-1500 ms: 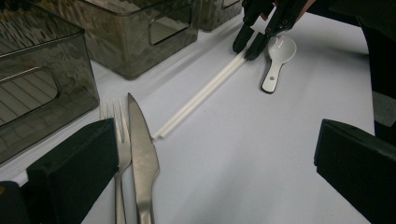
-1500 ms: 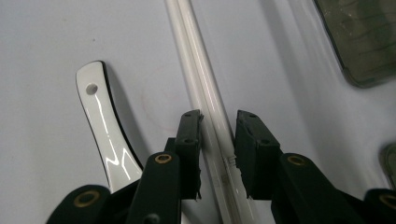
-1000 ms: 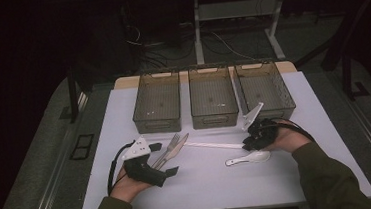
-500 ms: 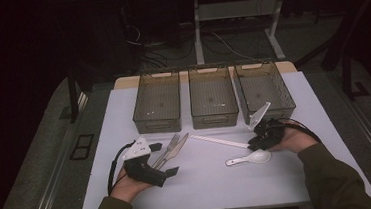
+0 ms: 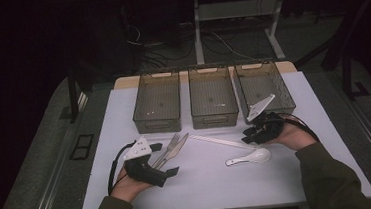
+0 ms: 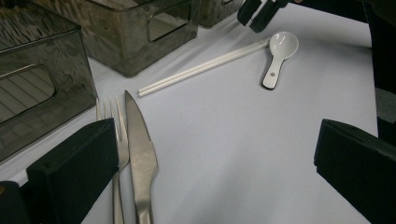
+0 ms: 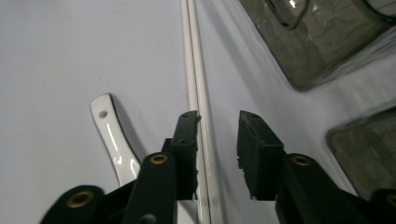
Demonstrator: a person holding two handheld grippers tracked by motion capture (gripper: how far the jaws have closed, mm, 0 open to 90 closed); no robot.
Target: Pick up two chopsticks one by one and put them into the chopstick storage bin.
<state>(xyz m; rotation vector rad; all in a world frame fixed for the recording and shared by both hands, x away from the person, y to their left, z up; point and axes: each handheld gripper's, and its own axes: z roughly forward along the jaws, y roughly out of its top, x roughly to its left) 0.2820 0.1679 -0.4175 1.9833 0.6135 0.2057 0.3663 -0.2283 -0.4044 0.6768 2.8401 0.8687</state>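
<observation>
Right gripper [image 7: 217, 119]: jaws part-way apart and just now opening a little; they straddle the near end of the chopsticks, with a visible gap on one side, so nothing is clamped.
Right gripper, high view [image 5: 254, 133]: at the right of the mat, just in front of the right bin, pointing left toward the middle of the mat.
Chopsticks [image 7: 192, 60]: a white pair lying flat and side by side, touching along their length; they run from between the right jaws away across the mat.
Chopsticks, high view [image 5: 216, 141]: a slanted line from below the middle bin toward the right gripper.
Spoon [image 7: 112, 135]: white ceramic, flat on the mat, just beside the chopsticks; its handle with a small hole points away from the jaws.
Spoon, high view [image 5: 250, 157]: below the right gripper, bowl to the right.
Left gripper [image 6: 210, 154]: jaws wide apart, nothing between them but bare mat.
Left gripper, high view [image 5: 151, 170]: low at the left of the mat, held in the person's left hand.
Fork [image 6: 119, 140]: metal, beside the left jaw, tines toward the bins.
Knife [image 6: 140, 149]: metal, serrated, alongside the fork, just touching it.
Bins [image 5: 213, 100]: three clear grey plastic bins in a row at the far edge.
Mat [image 5: 209, 183]: white, covering the table.
</observation>
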